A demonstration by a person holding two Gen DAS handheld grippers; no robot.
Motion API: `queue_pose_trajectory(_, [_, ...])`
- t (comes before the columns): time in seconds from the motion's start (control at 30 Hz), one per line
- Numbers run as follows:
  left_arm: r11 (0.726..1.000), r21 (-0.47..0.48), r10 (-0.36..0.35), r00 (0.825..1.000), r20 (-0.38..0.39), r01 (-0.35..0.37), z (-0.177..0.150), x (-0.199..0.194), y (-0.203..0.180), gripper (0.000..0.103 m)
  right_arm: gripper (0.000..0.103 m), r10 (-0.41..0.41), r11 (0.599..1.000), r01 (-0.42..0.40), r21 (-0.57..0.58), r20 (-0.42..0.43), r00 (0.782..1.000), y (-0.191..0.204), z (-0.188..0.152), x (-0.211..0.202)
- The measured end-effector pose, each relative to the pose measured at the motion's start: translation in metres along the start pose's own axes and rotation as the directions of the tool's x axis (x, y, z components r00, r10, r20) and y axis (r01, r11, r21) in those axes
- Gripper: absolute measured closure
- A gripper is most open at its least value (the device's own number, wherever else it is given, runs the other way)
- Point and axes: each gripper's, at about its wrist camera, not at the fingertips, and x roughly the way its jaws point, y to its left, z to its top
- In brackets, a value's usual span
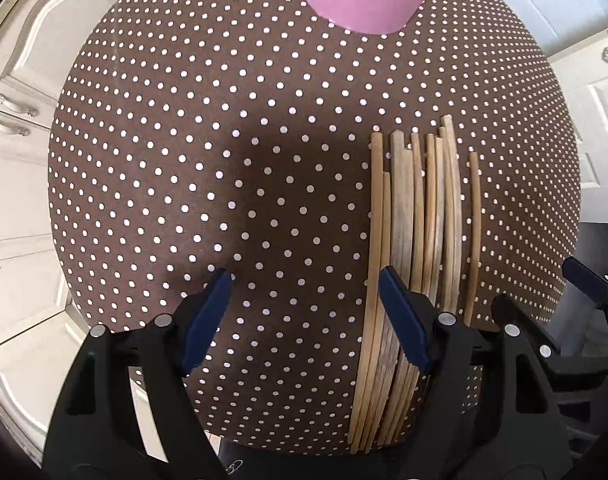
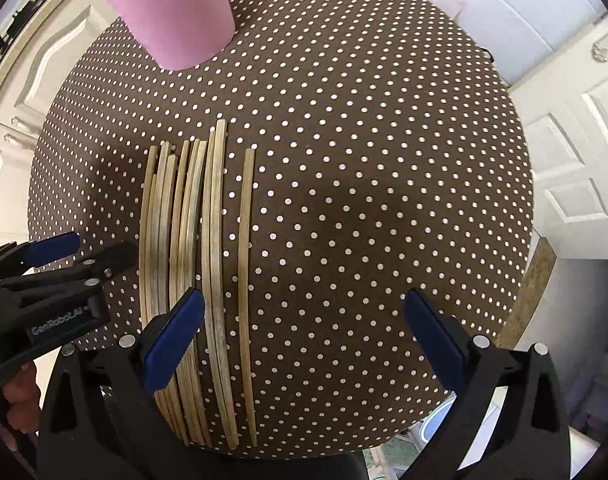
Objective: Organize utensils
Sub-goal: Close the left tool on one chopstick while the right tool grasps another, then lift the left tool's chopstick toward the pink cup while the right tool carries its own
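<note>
Left gripper [image 1: 304, 312] nearest the lens, jaws wide, nothing between them; its right blue pad sits over the near part of the chopsticks [image 1: 420, 240], contact unclear from this angle. Right gripper [image 2: 304, 340] likewise has jaws wide and grips nothing, with its left pad over the near end of the same bundle. In the right wrist view the left gripper shows at the left edge, with white lettering on its black body reading "GenRobot.AI". Faint marking at the bottom edge of the left view, too small to read.

Chopsticks: about a dozen pale wooden sticks lying flat, roughly parallel, running from the near edge of the tabletop [image 1: 223, 140] toward its middle. One stick lies slightly apart on the bundle's right side. Far ends uneven.

Tabletop is covered in brown cloth with white polka dots. Beyond the chopsticks, well apart at the far edge, stands a pink cup [image 2: 171, 12], upright and tapering toward its base. No print on the cup's visible side.

Behind the cup are white panelled cabinet doors [image 1: 19, 80] with metal handles.
</note>
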Motion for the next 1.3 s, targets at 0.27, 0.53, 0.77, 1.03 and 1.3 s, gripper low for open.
queue_pose_trajectory(0.27, [0.998,0.022,0.056,0.998,0.007,-0.056,0.01,0.012,-0.016,0.028,0.007,-0.006,1.0,0.006,0.001,-0.024,1.0,-0.001,0.016,0.023])
queue_pose_trajectory(0.53, [0.993,0.035,0.109,0.994,0.004,-0.109,0.021,0.02,-0.044,0.028,0.008,-0.016,1.0,0.016,0.006,-0.045,0.999,-0.011,0.034,0.053])
queue_pose_trajectory(0.77, [0.995,0.026,0.099,0.994,0.038,-0.1,0.019,0.015,-0.028,0.046,0.028,-0.006,1.0,0.005,-0.026,-0.037,0.999,-0.008,0.033,0.071])
queue_pose_trajectory(1.03, [0.997,0.025,0.067,0.995,0.07,-0.069,0.021,0.004,-0.022,0.094,0.084,0.041,0.999,-0.041,0.018,0.008,0.999,-0.023,0.039,0.071])
queue_pose_trajectory(1.3, [1.0,0.014,0.02,0.997,0.076,-0.021,0.013,0.007,-0.016,0.097,0.098,0.196,0.966,-0.197,0.17,0.019,0.98,-0.081,0.048,0.076])
